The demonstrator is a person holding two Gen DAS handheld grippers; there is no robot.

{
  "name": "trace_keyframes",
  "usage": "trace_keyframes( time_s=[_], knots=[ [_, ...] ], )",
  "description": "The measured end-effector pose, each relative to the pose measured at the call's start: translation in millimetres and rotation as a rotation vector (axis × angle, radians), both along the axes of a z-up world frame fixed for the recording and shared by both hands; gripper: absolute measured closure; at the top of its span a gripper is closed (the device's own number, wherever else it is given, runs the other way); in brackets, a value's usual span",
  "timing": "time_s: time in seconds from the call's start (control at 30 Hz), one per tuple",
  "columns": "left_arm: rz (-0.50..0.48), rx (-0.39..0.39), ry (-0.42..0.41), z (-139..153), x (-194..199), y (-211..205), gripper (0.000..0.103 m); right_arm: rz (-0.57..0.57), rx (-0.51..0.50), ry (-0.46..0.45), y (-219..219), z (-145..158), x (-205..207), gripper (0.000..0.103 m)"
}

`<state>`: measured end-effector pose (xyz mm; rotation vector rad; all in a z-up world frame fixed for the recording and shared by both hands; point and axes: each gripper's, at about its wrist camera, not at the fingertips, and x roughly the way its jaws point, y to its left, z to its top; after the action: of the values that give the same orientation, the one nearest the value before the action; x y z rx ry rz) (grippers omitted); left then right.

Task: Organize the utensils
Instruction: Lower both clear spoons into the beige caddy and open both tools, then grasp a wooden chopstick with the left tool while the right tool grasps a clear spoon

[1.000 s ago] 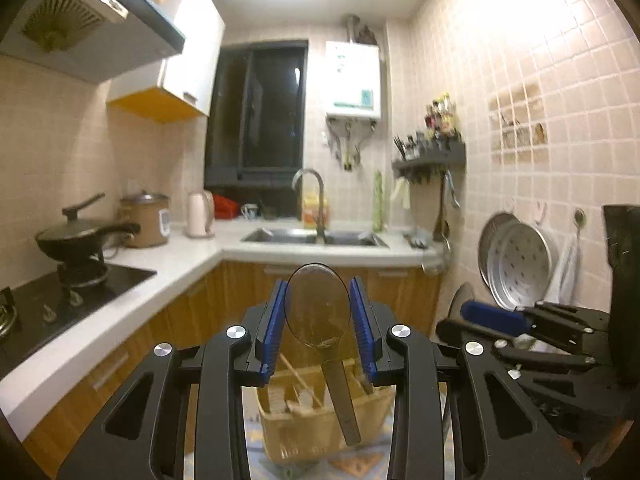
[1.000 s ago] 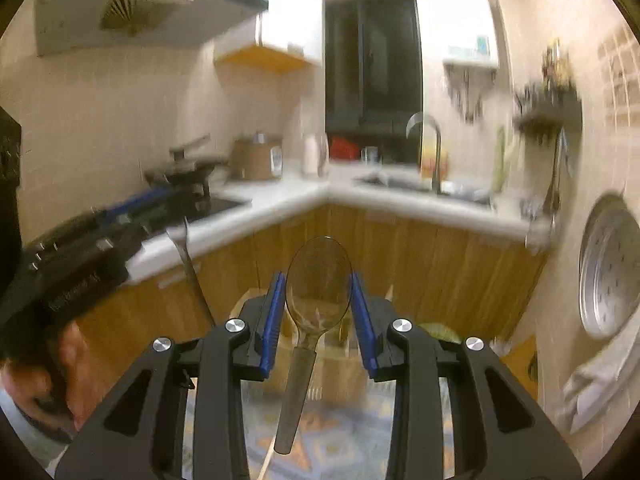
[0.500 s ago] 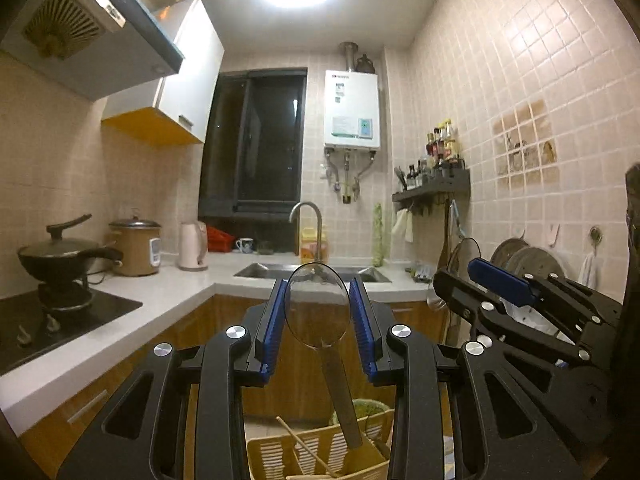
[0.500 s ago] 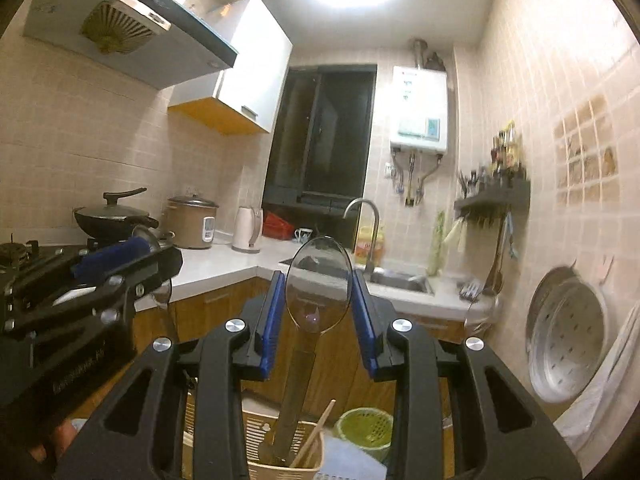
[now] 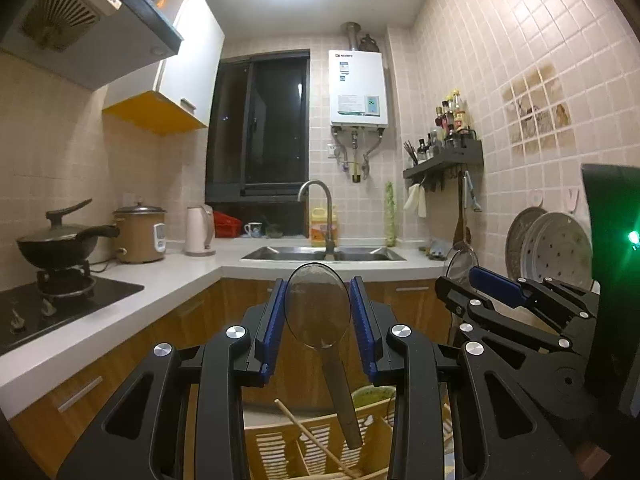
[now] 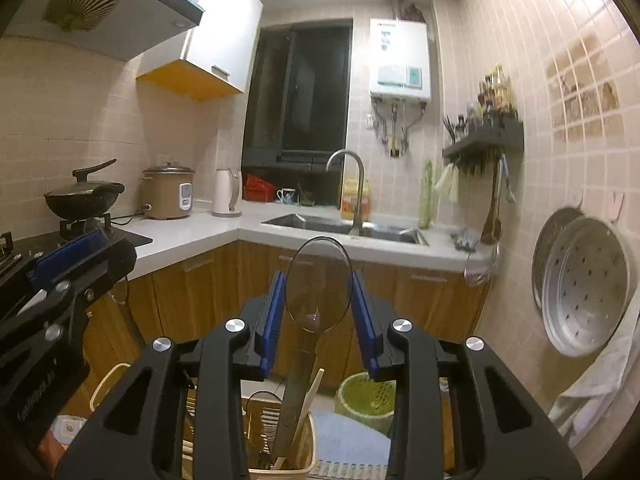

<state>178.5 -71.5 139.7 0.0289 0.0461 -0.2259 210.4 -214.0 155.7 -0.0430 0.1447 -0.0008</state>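
My left gripper point(image 5: 318, 312) is shut on the bowl of a metal spoon point(image 5: 318, 308). Its handle hangs down over a beige slotted basket point(image 5: 276, 446) that holds wooden chopsticks point(image 5: 306, 434). My right gripper point(image 6: 318, 304) is shut on the bowl of a second spoon point(image 6: 318, 284), whose handle reaches down into the same kind of basket point(image 6: 306, 454) among other utensils. Each gripper shows in the other's view: the right gripper point(image 5: 496, 292) at the right, the left gripper point(image 6: 72, 256) at the left.
A white L-shaped counter point(image 5: 192, 268) carries a wok point(image 5: 60, 240) on the stove, a rice cooker point(image 5: 140, 236), a kettle point(image 5: 198, 230) and a sink point(image 5: 324, 254). Steamer trays point(image 6: 584, 284) hang on the right wall. A green bin point(image 6: 366, 398) stands on the floor.
Both views have tipped up toward the sink wall, and the basket has slid to the bottom edge. The right gripper has swung rightward. Both spoons stay gripped.
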Motion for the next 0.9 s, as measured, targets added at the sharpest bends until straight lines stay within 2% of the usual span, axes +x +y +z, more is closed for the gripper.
trace_keyframes(
  time_s=[0.43,0.47,0.5,0.57,0.67,0.73,0.9],
  knots=[
    [0.007,0.033,0.019,-23,3,2,0.071,0.056,0.009,0.043,-3,-19,-2,0.073],
    [0.005,0.034,0.024,-23,3,3,0.071,0.074,0.019,0.065,-5,-19,-2,0.072],
    [-0.006,0.031,0.038,-23,3,6,0.065,0.091,0.030,0.082,-8,-19,-3,0.071],
    [-0.022,0.012,0.055,-22,0,12,0.060,0.120,0.050,0.102,-13,-18,-8,0.048],
    [-0.050,-0.032,0.086,-14,-7,26,0.060,0.144,0.044,0.132,-15,-16,-19,0.047],
    [-0.075,-0.090,0.113,-4,-14,39,0.060,0.160,0.044,0.139,-17,-12,-31,0.047],
    [-0.120,-0.192,0.154,26,-39,65,0.060,0.187,0.032,0.197,-19,9,-71,0.047]
  ],
)
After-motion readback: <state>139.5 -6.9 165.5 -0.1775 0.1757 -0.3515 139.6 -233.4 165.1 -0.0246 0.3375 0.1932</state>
